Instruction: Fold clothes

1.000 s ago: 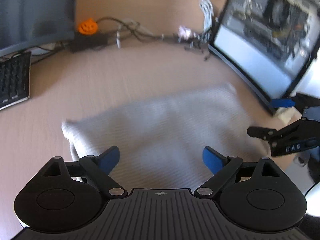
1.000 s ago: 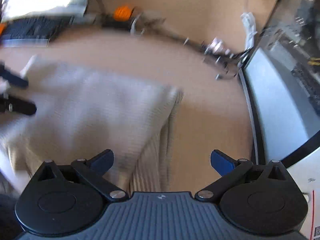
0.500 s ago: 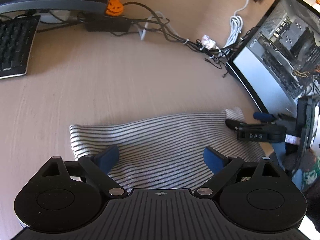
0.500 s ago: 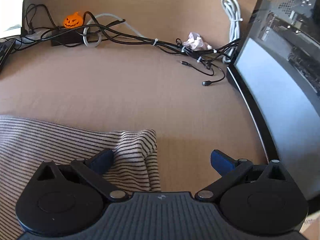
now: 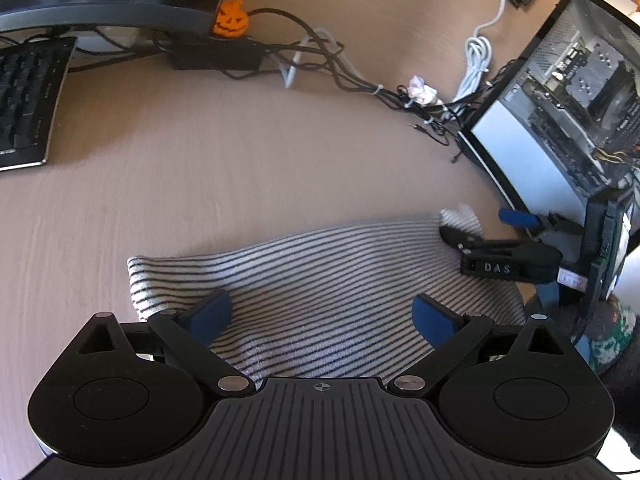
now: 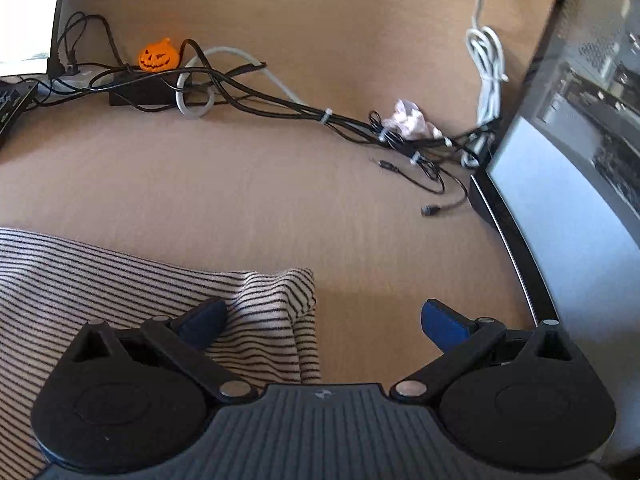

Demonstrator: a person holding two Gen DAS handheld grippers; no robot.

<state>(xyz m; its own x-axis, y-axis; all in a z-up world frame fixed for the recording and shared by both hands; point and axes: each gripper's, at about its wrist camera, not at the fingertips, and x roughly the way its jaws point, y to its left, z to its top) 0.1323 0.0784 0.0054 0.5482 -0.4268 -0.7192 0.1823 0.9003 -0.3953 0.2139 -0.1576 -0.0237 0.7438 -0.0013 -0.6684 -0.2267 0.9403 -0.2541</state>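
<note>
Lying on the wooden desk (image 5: 240, 184), a striped garment (image 5: 320, 280) sits beneath both wide-open grippers, left gripper (image 5: 322, 316) and right gripper (image 6: 324, 318).

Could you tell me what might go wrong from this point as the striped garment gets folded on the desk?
1. The right tool straddles only the corner of the black-and-white striped knit garment, jaws open, so a grasp may catch one layer and undo the fold.
2. The loose black cable with a plug lies on the wooden desk just beyond that corner; a sweep could snag it.
3. The glass-sided computer case stands close on the right.
</note>
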